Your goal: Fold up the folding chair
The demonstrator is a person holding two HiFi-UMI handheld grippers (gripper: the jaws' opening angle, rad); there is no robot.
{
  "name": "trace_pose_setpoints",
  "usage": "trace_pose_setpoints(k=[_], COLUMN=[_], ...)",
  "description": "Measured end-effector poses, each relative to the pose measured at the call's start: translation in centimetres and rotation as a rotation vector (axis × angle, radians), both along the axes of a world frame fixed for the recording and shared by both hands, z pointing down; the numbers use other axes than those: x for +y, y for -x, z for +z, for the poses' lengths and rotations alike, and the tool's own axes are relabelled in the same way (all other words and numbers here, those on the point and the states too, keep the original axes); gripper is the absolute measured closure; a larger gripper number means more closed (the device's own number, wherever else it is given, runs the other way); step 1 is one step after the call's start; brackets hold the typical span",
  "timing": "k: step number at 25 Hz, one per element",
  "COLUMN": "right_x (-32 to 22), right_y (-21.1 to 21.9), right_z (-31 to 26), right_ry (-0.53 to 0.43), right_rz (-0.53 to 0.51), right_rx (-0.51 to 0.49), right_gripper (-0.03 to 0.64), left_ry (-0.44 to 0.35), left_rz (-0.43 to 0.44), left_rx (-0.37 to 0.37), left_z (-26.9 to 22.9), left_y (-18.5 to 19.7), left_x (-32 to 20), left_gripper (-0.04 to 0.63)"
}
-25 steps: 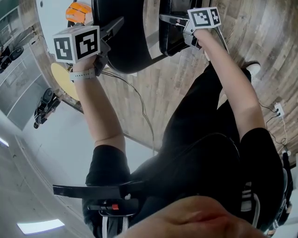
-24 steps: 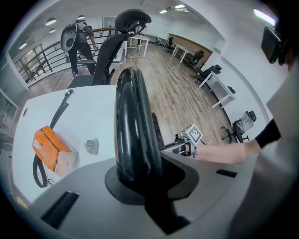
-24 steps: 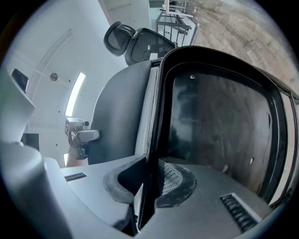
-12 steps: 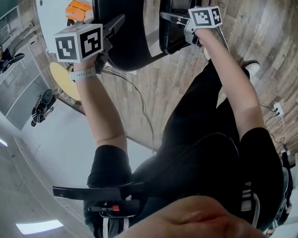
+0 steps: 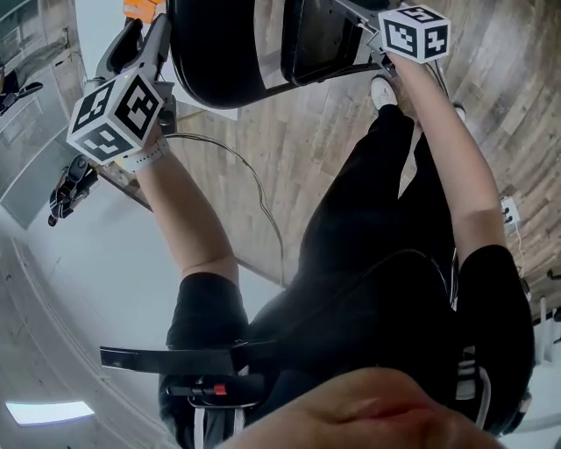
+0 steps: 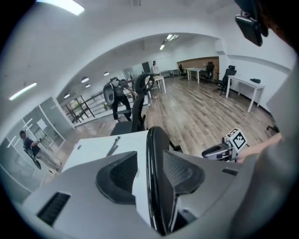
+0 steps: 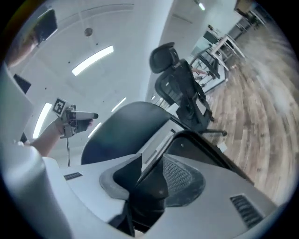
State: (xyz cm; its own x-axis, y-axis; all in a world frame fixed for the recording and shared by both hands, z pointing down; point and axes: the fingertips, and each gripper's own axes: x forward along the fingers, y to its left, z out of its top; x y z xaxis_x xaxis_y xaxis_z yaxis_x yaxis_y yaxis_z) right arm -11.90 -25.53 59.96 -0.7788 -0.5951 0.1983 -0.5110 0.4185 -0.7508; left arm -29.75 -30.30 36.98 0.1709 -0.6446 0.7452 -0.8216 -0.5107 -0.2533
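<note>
The folding chair is black, with its backrest [image 5: 219,53] and seat [image 5: 316,39] at the top of the head view. My left gripper [image 5: 151,31] reaches up along the backrest's left side. In the left gripper view the backrest's rim [image 6: 156,186] runs between the jaws of that gripper [image 6: 149,163], close to the right pad [image 6: 182,172], with a gap to the left pad. Its jaws have just been opening. My right gripper [image 5: 368,22] is at the seat's edge. Its jaws [image 7: 149,175] have also just been opening, and the black seat frame [image 7: 205,149] stands between them.
Wooden floor lies below, with a cable [image 5: 254,193] and a power strip [image 5: 508,210] on it. A white table [image 6: 98,149] stands behind the chair, and an office chair [image 7: 182,88] beyond it. An orange object [image 5: 140,7] sits at top left. A person [image 6: 28,144] stands far off.
The left gripper's cube has swung down and left and turned, so the gripper now tilts up along the backrest. The right cube has shifted right and up. The chair sits higher in view.
</note>
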Motion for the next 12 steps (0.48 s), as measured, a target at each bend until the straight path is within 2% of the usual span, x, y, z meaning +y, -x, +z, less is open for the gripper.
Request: trace_pose_setpoints(k=[2, 5, 9, 12], right_x=[0.7, 3.2, 8.5, 13.3], right_y=[-1.6, -3.6, -7.0, -8.7], right_z=[-3.7, -9.4, -17.3, -22.0], right_ry=[-0.118, -0.305, -0.525, -0.614], right_rz=[-0.006, -0.036, -0.084, -0.152], right_rx=[0.052, 0.130, 0.193, 0.197], right_gripper=[0.499, 0.499, 0.499, 0.499], left_ry=[-0.116, -0.228, -0.296, -0.316], left_rz=[0.029, 0.093, 0.107, 0.120], left_rx=[0.030, 0.118, 0.347, 0.475], left_z=[-2.1, -3.6, -5.2, -5.6], left_y=[-1.5, -5.6, -12.2, -15.9], left_x=[1.6, 5.8, 13.1, 18.4], left_gripper=[0.423, 0.424, 0.425, 0.425])
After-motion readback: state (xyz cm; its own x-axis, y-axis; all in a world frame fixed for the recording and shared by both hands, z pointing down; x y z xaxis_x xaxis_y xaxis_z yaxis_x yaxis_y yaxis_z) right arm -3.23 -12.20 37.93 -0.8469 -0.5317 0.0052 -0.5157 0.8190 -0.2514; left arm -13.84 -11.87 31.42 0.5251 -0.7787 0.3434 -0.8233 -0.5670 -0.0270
